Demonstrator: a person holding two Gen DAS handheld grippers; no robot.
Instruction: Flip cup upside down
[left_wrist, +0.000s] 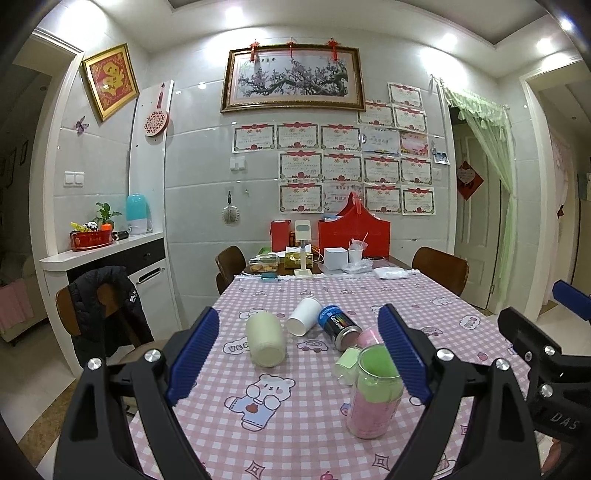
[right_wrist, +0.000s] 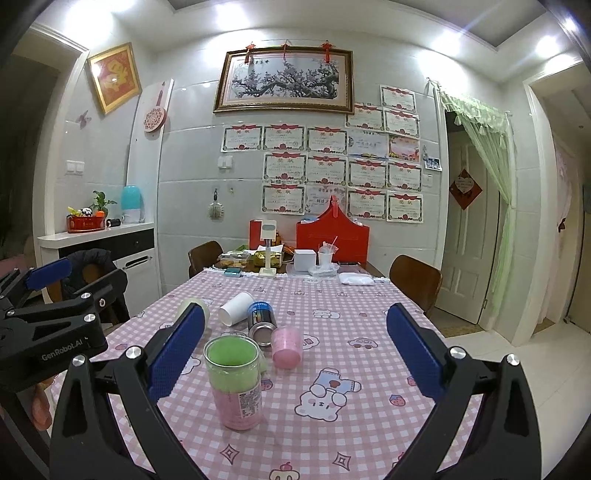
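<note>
Both tools are just hanging above the tabletop (left_wrist: 303, 435) with nothing in them: the left tool (left_wrist: 299, 354) has its blue pads spread wide, same deal with the right tool (right_wrist: 295, 354). The clear cup (right_wrist: 234, 384) stands upright near the front edge, stuffed with green and pink stuff, sitting just beside the left pad of the right tool. Behind it there's a pile lying on their sides: cream cup (left_wrist: 264, 341), white paper cup (left_wrist: 303, 316), blue can (left_wrist: 338, 326) and pink cup (right_wrist: 286, 347).
</note>
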